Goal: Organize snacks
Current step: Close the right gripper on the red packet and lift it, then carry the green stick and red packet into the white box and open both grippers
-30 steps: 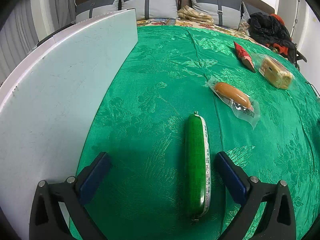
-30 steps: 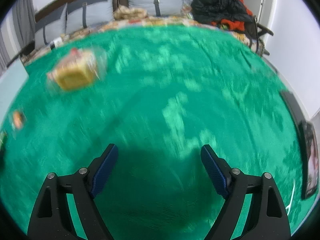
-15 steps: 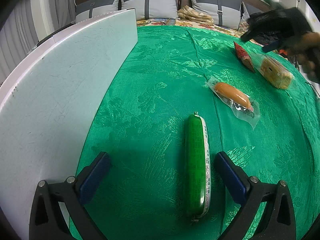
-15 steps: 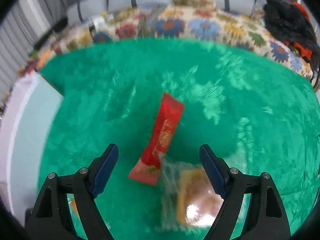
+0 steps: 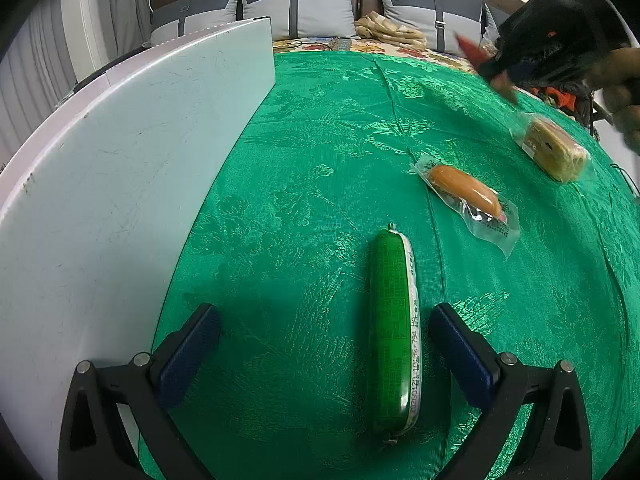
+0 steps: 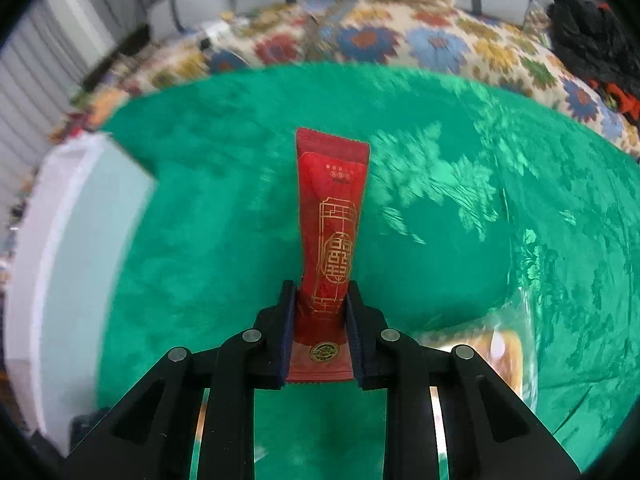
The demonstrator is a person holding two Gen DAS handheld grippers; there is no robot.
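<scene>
Snacks lie on the green-clothed bench [image 5: 320,120]: green sausage [image 5: 394,332] lower centre between the wide-open left gripper [image 5: 320,344]. Right gripper [image 6: 318,320] closing on red packet [image 6: 332,216], mid-frame. Step: pickup. Next: probably carry it to the group.

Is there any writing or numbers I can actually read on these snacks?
green sausage: a printed code by its white seam, too uncertain to quote.
red sachet: gold emblem and small characters, unreadable.
clear-wrapped sausage: label too small.
wrapped cake: nothing legible.
</scene>
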